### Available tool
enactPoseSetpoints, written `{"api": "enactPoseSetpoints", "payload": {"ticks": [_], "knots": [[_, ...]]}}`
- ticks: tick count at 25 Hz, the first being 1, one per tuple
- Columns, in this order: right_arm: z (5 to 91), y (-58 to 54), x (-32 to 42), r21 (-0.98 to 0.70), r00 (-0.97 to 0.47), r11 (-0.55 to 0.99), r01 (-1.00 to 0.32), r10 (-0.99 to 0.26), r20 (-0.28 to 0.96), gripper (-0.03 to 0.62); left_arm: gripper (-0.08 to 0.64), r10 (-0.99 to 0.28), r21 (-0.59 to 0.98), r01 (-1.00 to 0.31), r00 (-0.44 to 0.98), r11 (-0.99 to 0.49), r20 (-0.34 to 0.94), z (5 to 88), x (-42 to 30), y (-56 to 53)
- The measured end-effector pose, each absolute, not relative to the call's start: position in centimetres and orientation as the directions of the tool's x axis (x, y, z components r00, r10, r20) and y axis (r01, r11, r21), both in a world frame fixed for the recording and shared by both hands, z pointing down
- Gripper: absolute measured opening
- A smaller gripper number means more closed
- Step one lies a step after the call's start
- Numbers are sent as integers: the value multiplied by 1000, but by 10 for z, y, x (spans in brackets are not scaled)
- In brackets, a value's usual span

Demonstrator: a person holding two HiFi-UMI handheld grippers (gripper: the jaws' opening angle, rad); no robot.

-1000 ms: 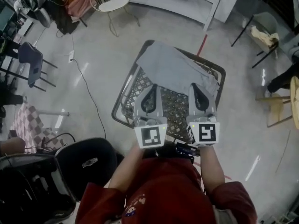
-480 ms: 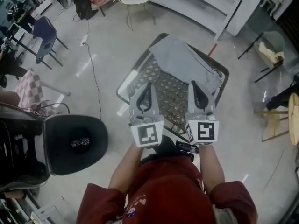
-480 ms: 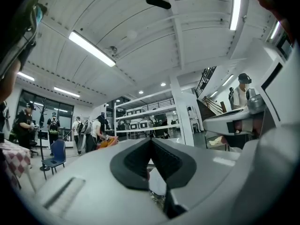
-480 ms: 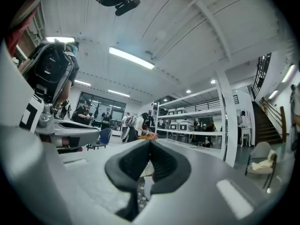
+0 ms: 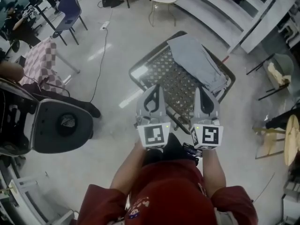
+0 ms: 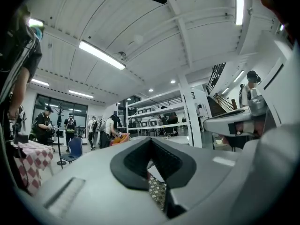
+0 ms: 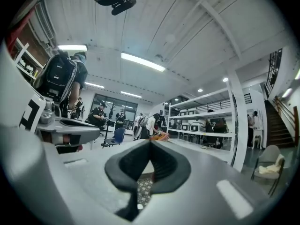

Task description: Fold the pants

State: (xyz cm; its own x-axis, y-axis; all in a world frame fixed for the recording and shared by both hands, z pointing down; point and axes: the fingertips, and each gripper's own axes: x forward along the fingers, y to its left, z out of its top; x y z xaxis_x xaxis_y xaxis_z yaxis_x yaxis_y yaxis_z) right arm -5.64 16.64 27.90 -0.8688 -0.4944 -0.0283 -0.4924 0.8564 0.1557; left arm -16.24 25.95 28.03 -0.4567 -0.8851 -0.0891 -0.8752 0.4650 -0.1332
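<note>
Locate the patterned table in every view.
Head view: patterned table at upper centre, grey pants on its far right part.
Left gripper view: table a sliver at bottom centre, between the jaws.
Right gripper view: table likewise, bottom centre.
Shared landmark: blue chair.

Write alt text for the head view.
Seen from above, a person in a red top holds the left gripper and right gripper side by side, jaws shut, over the near edge of a patterned table. Grey pants lie crumpled on its far side.
</note>
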Motion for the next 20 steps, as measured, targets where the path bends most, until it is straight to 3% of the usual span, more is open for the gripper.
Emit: {"api": "enactPoseSetpoints", "payload": {"ticks": [12,20], "knots": [[275,137,26,138,-873,863,-486,-485,-41,2,6,-855,-107,-849,-511,518,-84,279,-88,250],[282,75,136,128,-881,872,-472,-471,-36,2,6,-838,-105,-832,-537,545,-96,272,20,193]]}}
